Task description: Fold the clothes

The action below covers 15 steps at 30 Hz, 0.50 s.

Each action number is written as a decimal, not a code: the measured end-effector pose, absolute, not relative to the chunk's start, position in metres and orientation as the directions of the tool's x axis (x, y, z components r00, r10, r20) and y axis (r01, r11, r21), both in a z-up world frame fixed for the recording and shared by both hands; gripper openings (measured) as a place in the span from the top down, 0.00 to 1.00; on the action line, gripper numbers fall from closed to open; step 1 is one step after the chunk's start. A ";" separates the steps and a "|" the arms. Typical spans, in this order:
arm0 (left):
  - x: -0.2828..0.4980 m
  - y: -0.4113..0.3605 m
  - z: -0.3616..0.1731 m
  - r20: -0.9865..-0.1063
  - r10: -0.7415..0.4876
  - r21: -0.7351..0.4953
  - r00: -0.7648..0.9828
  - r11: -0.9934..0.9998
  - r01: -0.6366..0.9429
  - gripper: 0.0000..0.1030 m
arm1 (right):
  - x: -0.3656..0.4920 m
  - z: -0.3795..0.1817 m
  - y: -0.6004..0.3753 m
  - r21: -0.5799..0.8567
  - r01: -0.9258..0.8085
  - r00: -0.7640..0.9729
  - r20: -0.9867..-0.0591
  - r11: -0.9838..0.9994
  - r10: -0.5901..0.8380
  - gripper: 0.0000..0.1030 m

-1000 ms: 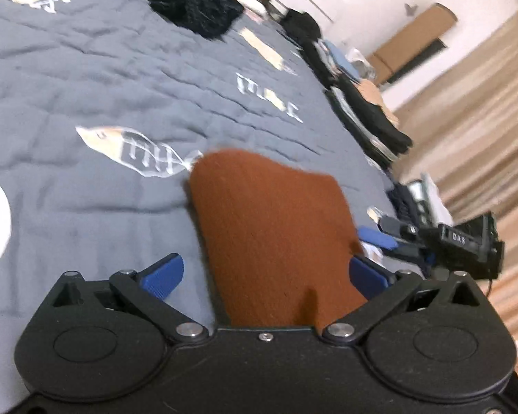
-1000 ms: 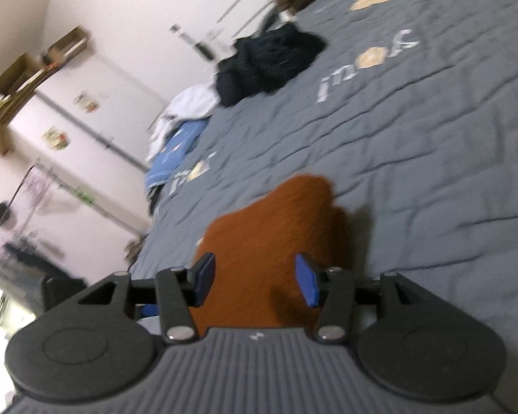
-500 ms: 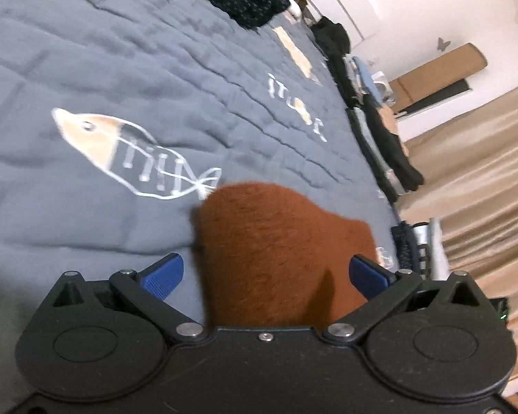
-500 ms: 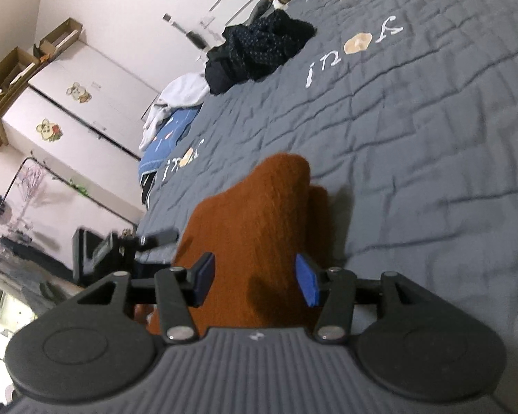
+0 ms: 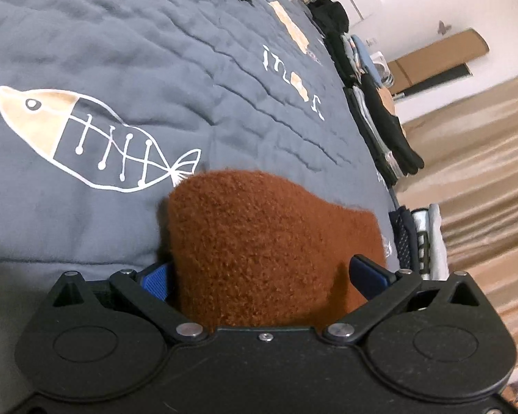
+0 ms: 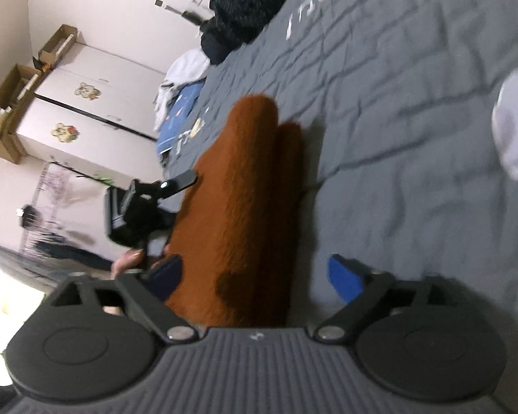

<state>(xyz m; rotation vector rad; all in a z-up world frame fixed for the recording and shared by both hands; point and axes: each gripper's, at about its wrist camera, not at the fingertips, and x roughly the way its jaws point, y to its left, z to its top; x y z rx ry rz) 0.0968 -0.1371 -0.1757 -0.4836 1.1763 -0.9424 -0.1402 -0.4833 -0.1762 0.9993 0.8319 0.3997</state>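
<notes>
A fuzzy rust-brown garment (image 5: 269, 241) lies folded on the grey quilted bedspread (image 5: 127, 51). It also shows in the right wrist view (image 6: 245, 207). My left gripper (image 5: 266, 276) is open, its blue pads standing on either side of the garment's near end. My right gripper (image 6: 255, 274) is open wide, with the garment's edge lying between its blue pads. The left gripper's body (image 6: 138, 207) shows in the right wrist view just beyond the garment.
A dark clothes pile (image 6: 245, 13) lies at the far end of the bed, with white and blue garments (image 6: 179, 96) near it. Folded dark clothes (image 5: 380, 114) line the bed's right edge. A white wardrobe (image 6: 86, 110) and beige curtains (image 5: 483, 172) stand beyond.
My right gripper has opened wide from a narrower gap around the garment. Both grippers have moved in closer to the bedspread, and the garment now lies lower on it.
</notes>
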 end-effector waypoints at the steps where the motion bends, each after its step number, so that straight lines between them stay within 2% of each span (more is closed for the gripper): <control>1: 0.097 -0.137 -0.176 -0.559 -0.825 -0.751 0.083 0.546 0.371 0.00 | -0.139 -0.178 -0.481 0.865 0.070 0.630 -0.425 0.497 0.650 0.00; 6: 0.096 -0.134 -0.176 -0.554 -0.828 -0.752 0.083 0.541 0.375 0.00 | -0.128 -0.182 -0.465 0.843 0.080 0.611 -0.463 0.532 0.642 0.00; 15: 0.096 -0.134 -0.176 -0.551 -0.830 -0.751 0.089 0.540 0.381 0.00 | -0.108 -0.181 -0.443 0.830 0.062 0.605 -0.473 0.554 0.641 0.00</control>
